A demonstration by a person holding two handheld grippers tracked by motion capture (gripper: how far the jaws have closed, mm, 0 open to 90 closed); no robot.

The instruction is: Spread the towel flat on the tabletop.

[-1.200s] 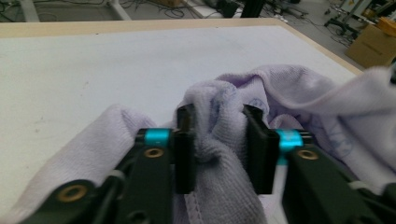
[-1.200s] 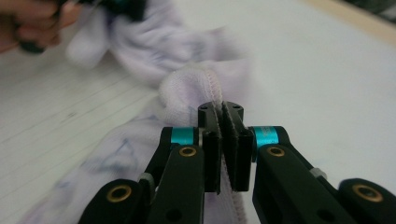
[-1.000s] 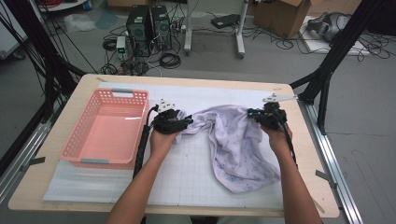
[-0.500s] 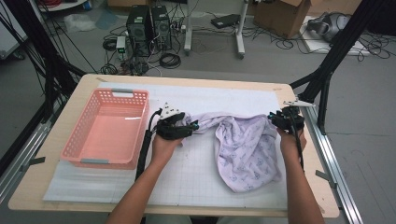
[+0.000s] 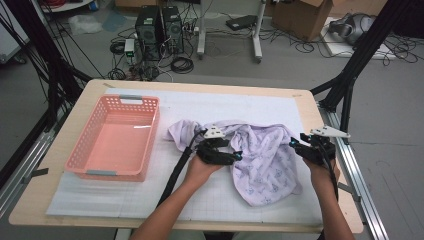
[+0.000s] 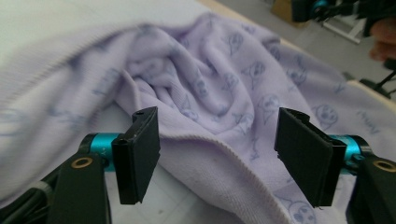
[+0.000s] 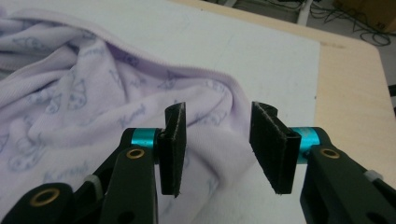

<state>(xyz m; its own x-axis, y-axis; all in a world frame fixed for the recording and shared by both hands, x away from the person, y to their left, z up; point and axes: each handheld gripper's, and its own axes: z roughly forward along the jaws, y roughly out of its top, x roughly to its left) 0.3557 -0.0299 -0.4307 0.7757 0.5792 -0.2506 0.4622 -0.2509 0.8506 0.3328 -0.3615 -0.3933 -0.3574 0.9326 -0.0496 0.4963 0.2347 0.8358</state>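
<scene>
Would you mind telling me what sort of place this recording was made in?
Most likely a lab or workshop set up for recording. Computer towers and loose cables sit on the bare floor, black frame poles flank the table, and a cardboard box stands behind.

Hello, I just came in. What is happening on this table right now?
A person is working on a lilac printed garment with a hand-held gripper in each hand. The garment lies crumpled on the white mat, to the right of a pink basket. The left gripper is open over a ribbed hem, and the right gripper is open at the garment's right edge. Neither one grips the cloth at this moment.
</scene>
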